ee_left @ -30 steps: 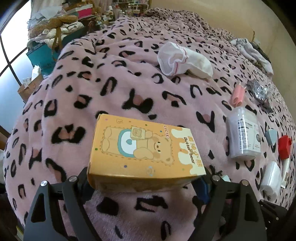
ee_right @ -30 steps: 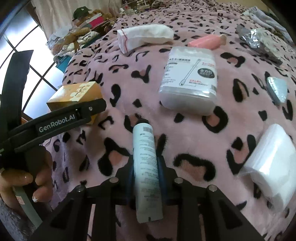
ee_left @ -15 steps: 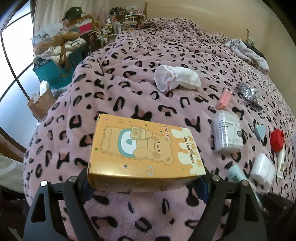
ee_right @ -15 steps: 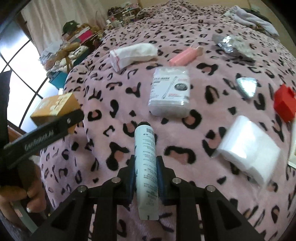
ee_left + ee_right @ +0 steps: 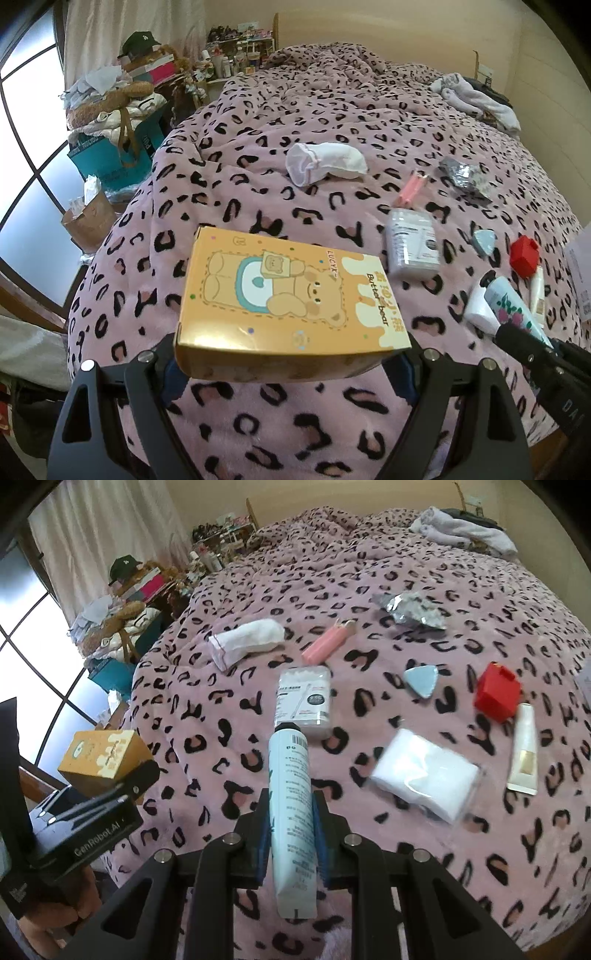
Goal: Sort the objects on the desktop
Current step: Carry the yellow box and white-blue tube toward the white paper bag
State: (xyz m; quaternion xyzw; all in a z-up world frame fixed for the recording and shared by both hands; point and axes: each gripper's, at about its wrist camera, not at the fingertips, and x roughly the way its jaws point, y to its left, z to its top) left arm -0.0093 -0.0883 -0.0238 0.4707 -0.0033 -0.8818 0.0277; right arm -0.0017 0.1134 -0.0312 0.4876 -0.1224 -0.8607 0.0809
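Left gripper: clenched on the orange box, a finger at each short end; box held flat, lid up, above the near left edge of the bed.
Box from the right wrist view: at far left, beyond the bed's left edge, in the other gripper's black fingers.
Sock: white, on the bed's left half, well apart from the held things.
Pink tube: just right of the sock, lying slantwise.
Swab box: clear, mid-bed, just past the tube's cap.
Right gripper: clenched on the pale blue tube, blue pads pressing its sides; black cap pointing away, tube raised over the bed's near edge.
Tissue pack: white, flat, right of the held tube.
Foil wrapper: crumpled, farther back.
Blue triangle: between wrapper and pack.
Red box: toward the right edge.
Cream tube: touching the red box's near side.
Clothes: piled at the far right corner.
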